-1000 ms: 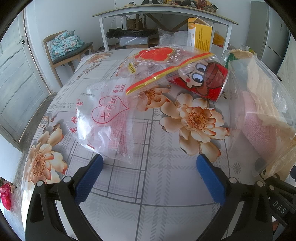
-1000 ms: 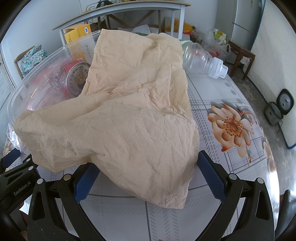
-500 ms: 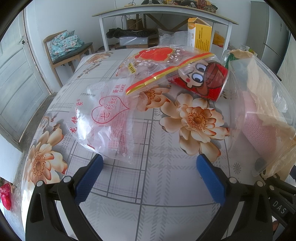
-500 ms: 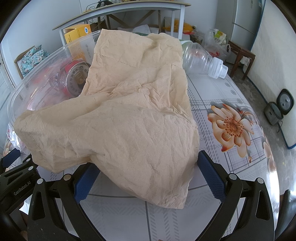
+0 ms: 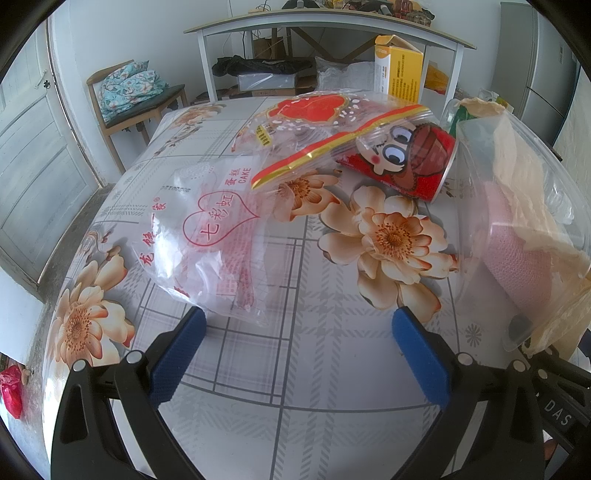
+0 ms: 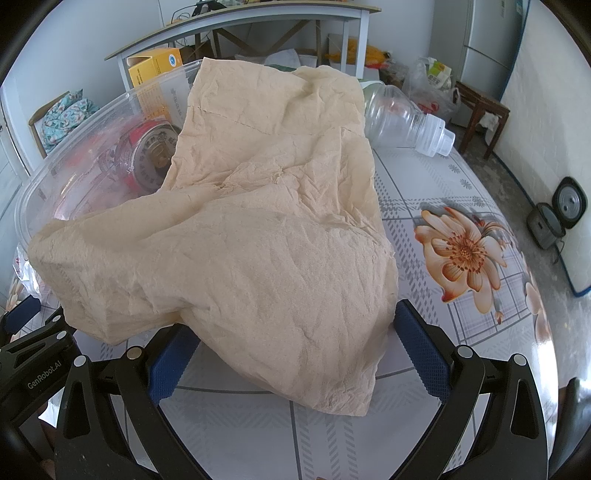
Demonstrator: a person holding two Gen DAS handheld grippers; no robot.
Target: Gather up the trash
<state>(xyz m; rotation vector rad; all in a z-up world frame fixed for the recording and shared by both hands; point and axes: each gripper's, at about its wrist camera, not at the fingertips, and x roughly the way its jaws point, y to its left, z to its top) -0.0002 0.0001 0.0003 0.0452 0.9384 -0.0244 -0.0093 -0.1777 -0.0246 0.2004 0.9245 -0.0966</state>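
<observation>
In the left wrist view my left gripper (image 5: pixel 299 354) is open and low over the flowered tablecloth (image 5: pixel 332 387). Just ahead of its left finger lies a clear cake bag (image 5: pixel 207 236) with red print. Behind that are a red-and-gold wrapper (image 5: pixel 314 125) and a red cartoon can (image 5: pixel 406 158) on its side. A clear plastic tub (image 5: pixel 476 192) stands at the right. In the right wrist view a crumpled beige paper towel (image 6: pixel 258 240) drapes over the tub (image 6: pixel 92 122) and hangs between the fingers of my open right gripper (image 6: pixel 295 354). A clear bottle (image 6: pixel 406 118) lies behind it.
A yellow box (image 5: pixel 399 70) stands at the table's far edge. Beyond are a white desk (image 5: pixel 332 22) and a chair with a cushion (image 5: pixel 136 88). A rice cooker (image 6: pixel 557 210) sits on the floor at the right. My left gripper's body (image 6: pixel 29 332) is beside the tub.
</observation>
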